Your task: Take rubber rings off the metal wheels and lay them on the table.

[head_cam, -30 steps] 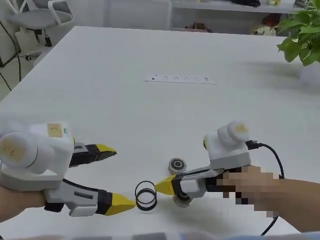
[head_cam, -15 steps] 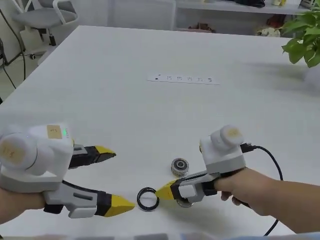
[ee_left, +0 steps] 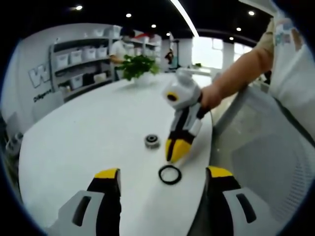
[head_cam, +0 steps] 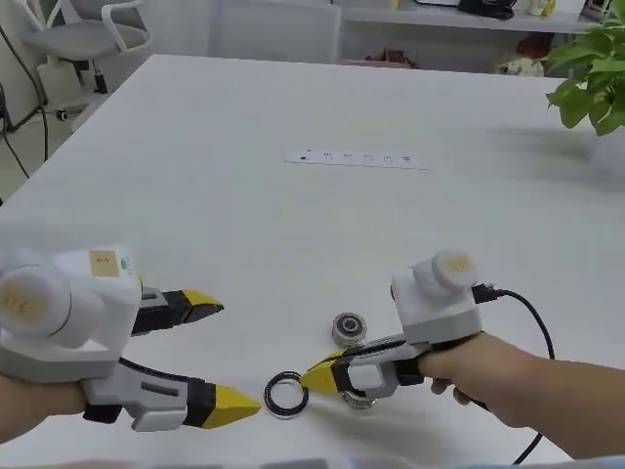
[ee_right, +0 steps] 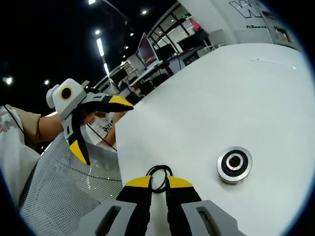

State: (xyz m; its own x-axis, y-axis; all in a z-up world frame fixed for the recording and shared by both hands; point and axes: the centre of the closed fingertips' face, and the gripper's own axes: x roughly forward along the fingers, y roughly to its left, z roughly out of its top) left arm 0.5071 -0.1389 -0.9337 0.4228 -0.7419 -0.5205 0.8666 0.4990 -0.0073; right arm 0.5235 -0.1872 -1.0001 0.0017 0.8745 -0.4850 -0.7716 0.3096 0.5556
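Observation:
A black rubber ring (head_cam: 284, 394) lies low on the white table (head_cam: 293, 225) near its front edge. My right gripper (head_cam: 320, 375) is shut on the ring's near edge, and the ring (ee_right: 158, 177) runs between its yellow tips. A bare metal wheel (head_cam: 348, 327) stands just behind them, also seen as the wheel (ee_right: 235, 164) to the right of the jaws. Another round metal piece (head_cam: 360, 399) peeks out under the right gripper. My left gripper (head_cam: 220, 352) is open just left of the ring, and its own view has the ring (ee_left: 170, 174) ahead of its wide-apart jaws.
A white power strip (head_cam: 356, 156) lies mid-table. A green plant (head_cam: 591, 78) stands at the far right and an office chair (head_cam: 88, 34) off the far left corner. The right gripper's black cable (head_cam: 535, 318) trails to the right. The table's front edge is close below both grippers.
The right gripper has dipped slightly and the ring now lies flatter on the table. The left gripper has stayed open and hardly moved. The head camera shifted a little.

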